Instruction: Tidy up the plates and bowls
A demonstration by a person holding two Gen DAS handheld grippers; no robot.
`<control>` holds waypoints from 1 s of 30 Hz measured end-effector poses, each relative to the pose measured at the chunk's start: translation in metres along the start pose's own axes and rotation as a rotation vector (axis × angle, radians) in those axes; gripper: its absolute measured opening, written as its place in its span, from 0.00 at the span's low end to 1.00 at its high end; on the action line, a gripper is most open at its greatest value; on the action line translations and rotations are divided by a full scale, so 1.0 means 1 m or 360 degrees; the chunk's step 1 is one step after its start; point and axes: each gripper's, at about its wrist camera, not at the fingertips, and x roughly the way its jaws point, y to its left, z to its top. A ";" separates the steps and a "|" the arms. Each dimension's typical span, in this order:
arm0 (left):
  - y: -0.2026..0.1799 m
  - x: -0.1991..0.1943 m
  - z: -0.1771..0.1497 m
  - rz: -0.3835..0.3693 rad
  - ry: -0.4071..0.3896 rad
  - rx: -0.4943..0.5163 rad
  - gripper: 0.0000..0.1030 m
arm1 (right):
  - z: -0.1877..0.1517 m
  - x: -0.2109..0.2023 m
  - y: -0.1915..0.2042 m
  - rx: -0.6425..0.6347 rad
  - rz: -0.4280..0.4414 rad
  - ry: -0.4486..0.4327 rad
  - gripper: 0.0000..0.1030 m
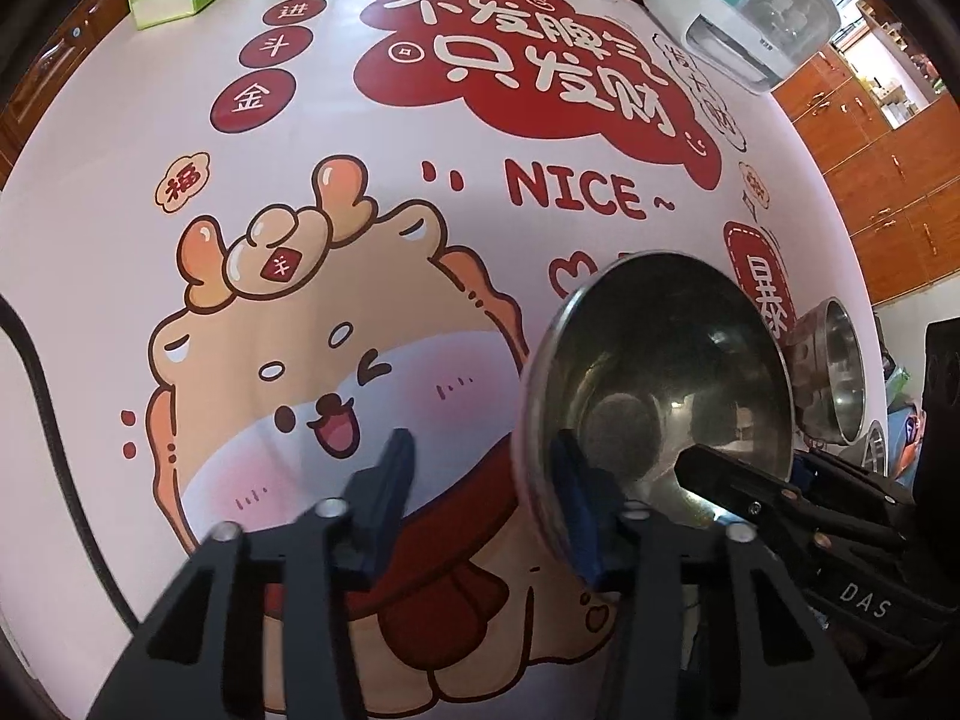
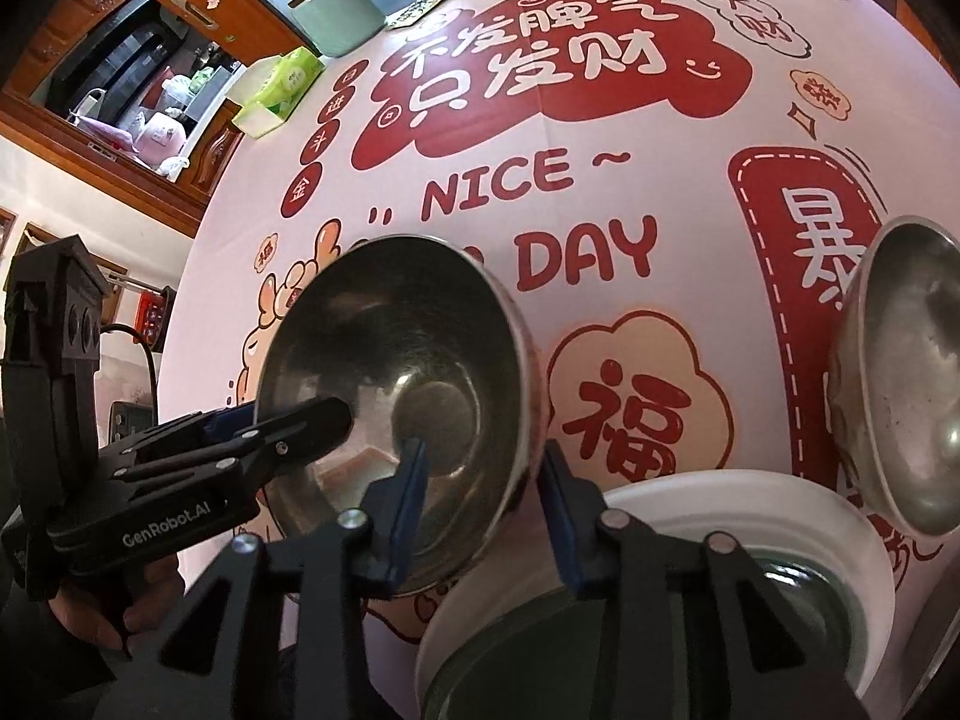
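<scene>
A table (image 1: 420,228) under a white cloth printed with red characters, "NICE DAY" and a cartoon animal; brown wooden cabinets (image 1: 888,168) stand behind. A steel bowl (image 2: 402,384), shiny and tilted, stands near the front edge. Left tongs (image 1: 486,498) and right tongs (image 2: 483,480) each straddle its rim, whether pinching cannot be told. Beside it: a white bowl (image 2: 708,498) and a second steel bowl (image 2: 912,396).

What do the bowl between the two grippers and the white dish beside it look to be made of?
Bowl: apparently stainless steel, dull-polished; grey metallic sheen, blurred reflections inside, thin rim. White dish: likely glazed ceramic, possibly melamine; smooth, opaque, thick rounded rim with soft gloss.
</scene>
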 end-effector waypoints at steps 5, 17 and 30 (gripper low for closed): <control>-0.001 0.001 0.001 -0.0032 0.0003 0.0003 0.32 | 0.001 0.002 -0.001 0.0001 -0.0012 0.0007 0.26; -0.011 0.002 0.001 -0.0071 0.0000 0.0079 0.12 | 0.003 0.003 -0.001 0.0003 -0.0020 0.0002 0.23; -0.013 -0.006 -0.003 -0.0064 -0.0018 0.0114 0.12 | -0.002 -0.004 0.003 -0.0020 -0.0027 -0.0024 0.22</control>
